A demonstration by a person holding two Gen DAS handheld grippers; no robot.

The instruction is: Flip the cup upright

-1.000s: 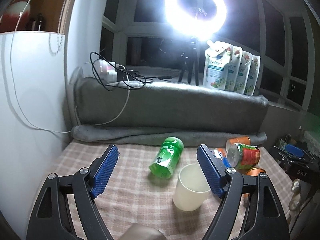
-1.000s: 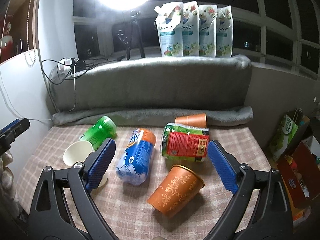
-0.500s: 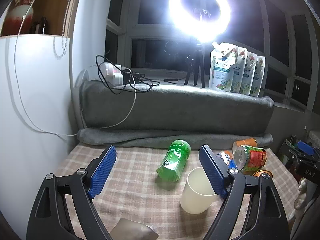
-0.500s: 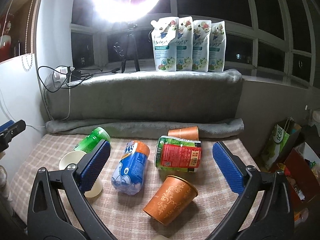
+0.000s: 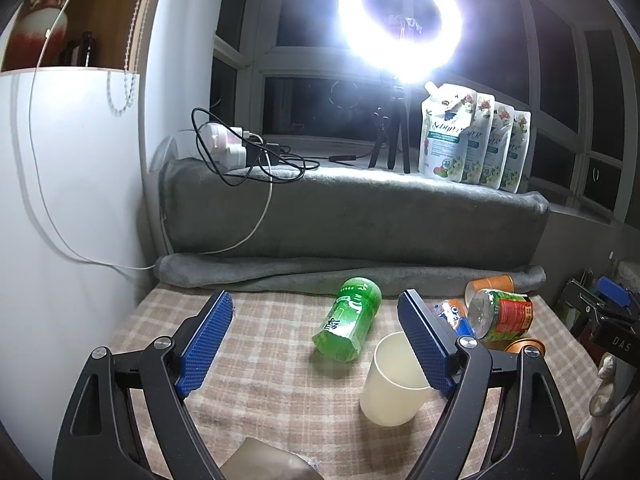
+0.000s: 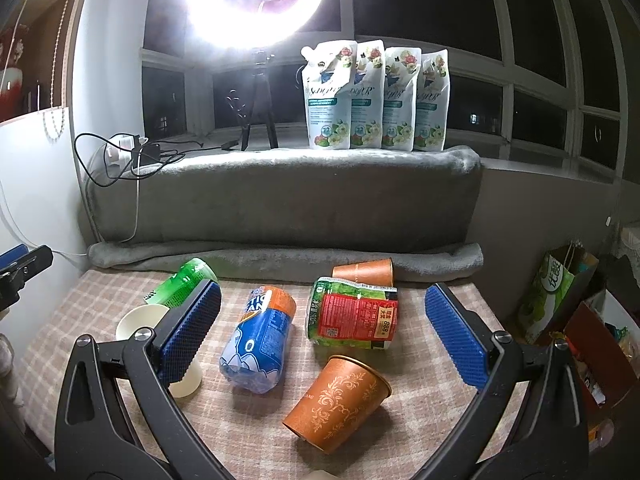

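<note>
Cream cup: stands upright on the checked surface, mouth up.
Orange cup: lies on its side, likely the next to flip.
Left gripper: jaws wide, empty.
Right gripper: jaws wide, empty, above the fallen cups.

I seem to be in a home, by a bay window at night. A ring light on a tripod and four detergent refill pouches stand on the sill, a grey blanket drapes below it, and a checked cloth covers the bench. A power strip lies far left.
</note>
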